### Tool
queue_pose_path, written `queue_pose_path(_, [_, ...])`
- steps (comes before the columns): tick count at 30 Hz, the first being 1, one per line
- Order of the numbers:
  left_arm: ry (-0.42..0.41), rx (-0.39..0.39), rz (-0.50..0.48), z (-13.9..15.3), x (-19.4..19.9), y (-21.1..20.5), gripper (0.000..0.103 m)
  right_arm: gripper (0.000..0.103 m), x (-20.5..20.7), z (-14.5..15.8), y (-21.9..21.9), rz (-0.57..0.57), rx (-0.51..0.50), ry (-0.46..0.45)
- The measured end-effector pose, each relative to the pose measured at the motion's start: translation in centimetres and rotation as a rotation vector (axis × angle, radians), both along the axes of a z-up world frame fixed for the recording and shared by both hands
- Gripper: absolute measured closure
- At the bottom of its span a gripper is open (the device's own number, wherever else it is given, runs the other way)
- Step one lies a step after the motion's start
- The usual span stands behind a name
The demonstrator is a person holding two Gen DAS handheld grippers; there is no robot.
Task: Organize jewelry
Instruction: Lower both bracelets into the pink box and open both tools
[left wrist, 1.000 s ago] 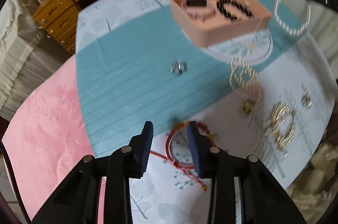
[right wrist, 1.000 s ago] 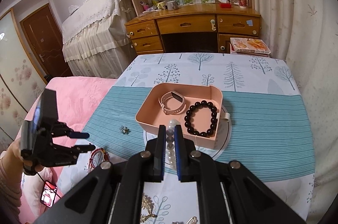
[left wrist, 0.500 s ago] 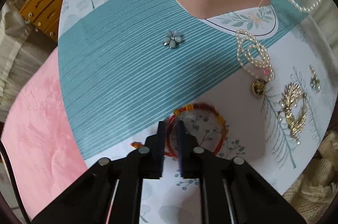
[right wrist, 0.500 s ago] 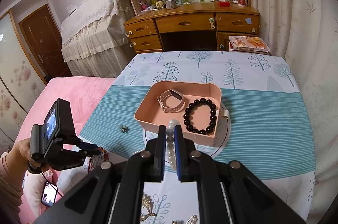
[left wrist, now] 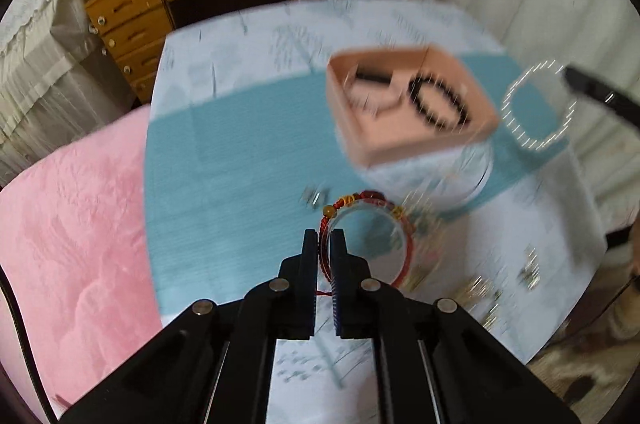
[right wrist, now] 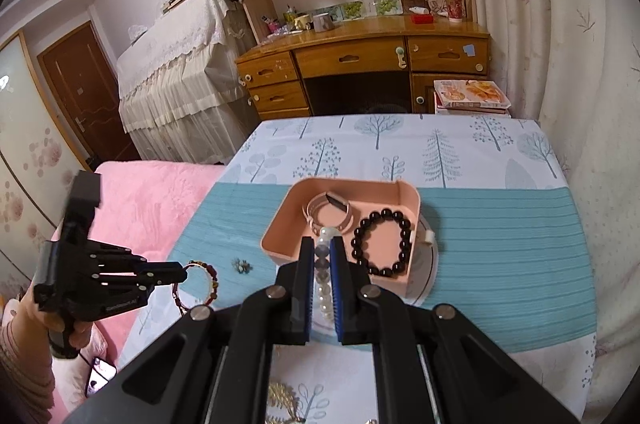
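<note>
We hold two grippers over a table w/ a tree-print cloth point(right wrist: 440, 148) and a teal striped runner point(right wrist: 500, 244). The left gripper point(left wrist: 325, 244), lower centre of its own view and at lower left of the right view point(right wrist: 182, 272), has its fingers pinched tight on a red cord bracelet point(left wrist: 366, 220) w/ small gold and amber beads; the loop hangs off the tips, clear of the cloth as seen from the right view point(right wrist: 196, 284). The left view is badly motion-blurred. The right gripper point(right wrist: 322, 256), centre-bottom of its view, is clamped on a pearl bracelet point(right wrist: 324, 276); in the left view that loop shows at upper right point(left wrist: 536, 104), dangling just right of the pink tray.

The pink tray point(right wrist: 280, 224) sits mid-frame on a round white stand, on the runner. Inside: a watch w/ a pale strap point(right wrist: 330, 210) on the left, a black bead bracelet point(right wrist: 382, 244) on the right. A small flower brooch point(right wrist: 242, 265) lies on the runner between the red bracelet and the tray. Gold pieces point(right wrist: 282, 398) lie on the cloth at bottom centre, partly hidden by the gripper.

Writing: some white lettering on the left gripper's body, too small to read. Book spines on the shelf at upper centre and a book cover point(right wrist: 472, 94) by the desk — text unreadable. A phone point(right wrist: 100, 376) lies lit at lower left.
</note>
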State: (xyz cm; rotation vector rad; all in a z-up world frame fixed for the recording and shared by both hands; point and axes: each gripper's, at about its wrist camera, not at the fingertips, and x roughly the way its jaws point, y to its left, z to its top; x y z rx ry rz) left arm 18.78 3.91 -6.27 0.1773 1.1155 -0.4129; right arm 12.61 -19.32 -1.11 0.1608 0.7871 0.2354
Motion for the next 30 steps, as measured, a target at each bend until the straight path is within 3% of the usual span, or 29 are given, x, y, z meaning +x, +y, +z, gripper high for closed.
queue_pose_path(4, [-0.045, -0.049, 0.046, 2.0, 1.8, -2.1, 0.099, 0.096, 1.6, 0.0, -0.4, -0.023, 0.024, 0.012])
queue_pose_path(8, [-0.042, -0.101, 0.105, 2.0, 4.3, -4.6, 0.100, 0.096, 3.9, -0.7, -0.7, -0.059, 0.021, 0.032])
queue_pose_path(15, [-0.033, -0.141, 0.147, -0.3, 8.8, -8.6, 0.101, 0.095, 7.4, -3.0, -0.9, -0.081, 0.021, 0.098])
queue_pose_path(22, [-0.013, -0.186, 0.109, -3.1, 11.3, -10.6, 0.099, 0.095, 9.1, -5.7, -1.2, -0.083, 0.032, 0.181])
queue_pose_path(25, [-0.033, -0.174, 0.092, -3.3, 11.2, -10.5, 0.087, 0.095, 9.2, -6.4, -1.3, -0.068, 0.045, 0.205])
queue_pose_path(27, [-0.060, -0.153, 0.091, -3.0, 11.0, -10.2, 0.066, 0.094, 9.0, -6.8, -1.3, -0.060, 0.049, 0.213])
queue_pose_path(28, [-0.078, -0.138, 0.099, -2.8, 10.7, -9.9, 0.058, 0.092, 9.0, -6.9, -1.2, -0.061, 0.048, 0.217])
queue_pose_path(29, [-0.094, -0.129, 0.108, -2.5, 10.6, -9.6, 0.042, 0.090, 9.0, -7.0, -1.2, -0.057, 0.054, 0.219])
queue_pose_path(30, [-0.115, -0.116, 0.120, -2.2, 10.3, -9.1, 0.035, 0.084, 9.0, -7.0, -1.1, -0.052, 0.060, 0.222])
